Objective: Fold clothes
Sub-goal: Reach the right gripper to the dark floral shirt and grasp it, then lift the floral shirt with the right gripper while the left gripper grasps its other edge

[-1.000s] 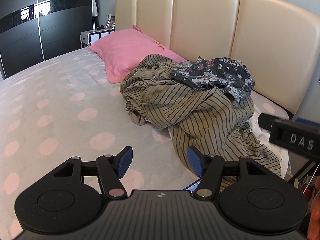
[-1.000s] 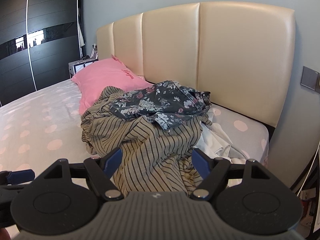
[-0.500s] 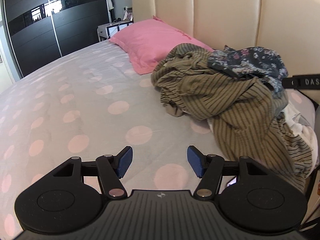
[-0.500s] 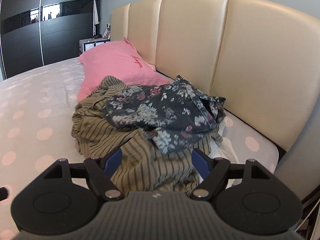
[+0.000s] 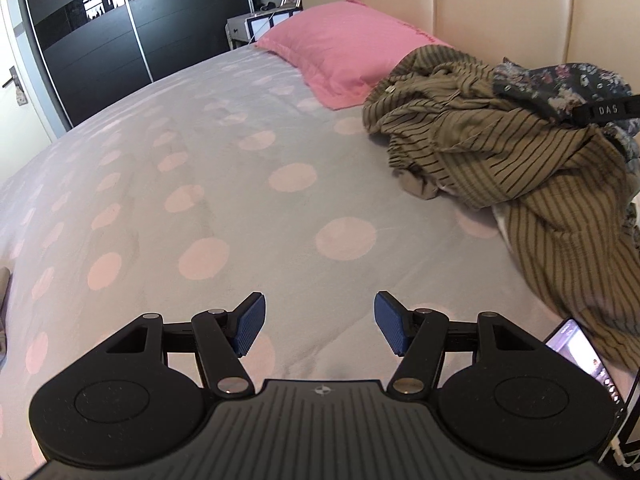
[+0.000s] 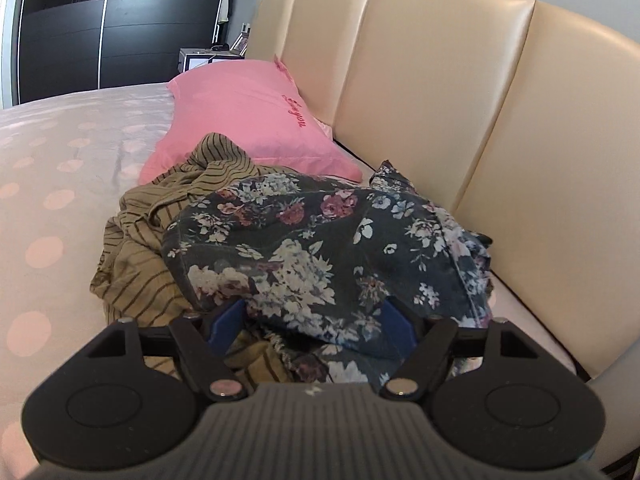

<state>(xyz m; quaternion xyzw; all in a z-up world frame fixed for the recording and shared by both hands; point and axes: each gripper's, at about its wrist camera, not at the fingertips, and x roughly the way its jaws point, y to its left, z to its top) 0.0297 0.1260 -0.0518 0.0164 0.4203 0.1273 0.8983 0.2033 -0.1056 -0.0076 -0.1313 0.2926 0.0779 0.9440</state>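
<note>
Left gripper [image 5: 320,326]: two black fingers with ribbed blue pads, spread wide and grasping nothing; it hangs over bare bedsheet, well apart from the clothes.
Right gripper [image 6: 314,322]: two black fingers with blue pads, spread wide; the front edge of the floral garment bulges between them. No pinch on the cloth is visible.
Floral garment [image 6: 320,248]: one piece, dark thin fabric printed with white, pink and blue flowers, crumpled into a soft mound on top of the pile, near the headboard.
Striped garment [image 5: 516,152]: one piece, olive-tan woven cloth with thin dark stripes, heavily wrinkled, lying under and beside the floral piece and trailing toward the bed's near edge.
White cloth [image 5: 505,226]: a small pale patch shows under the striped garment; its shape cannot be told.
Pillow [image 6: 248,116]: one, pink, smooth cotton look, rectangular with a flat flanged edge and red script stitching, just beside the pile.
Bedsheet [image 5: 200,168]: grey, matte, scattered with round pale-pink dots, lightly creased.
Headboard [image 6: 460,92]: cream, glossy padded panels split by vertical seams.
Wardrobe [image 5: 100,32]: dark sliding doors with a shiny band.
Phone [image 5: 582,354]: one, lit screen, at the bed's edge.
</note>
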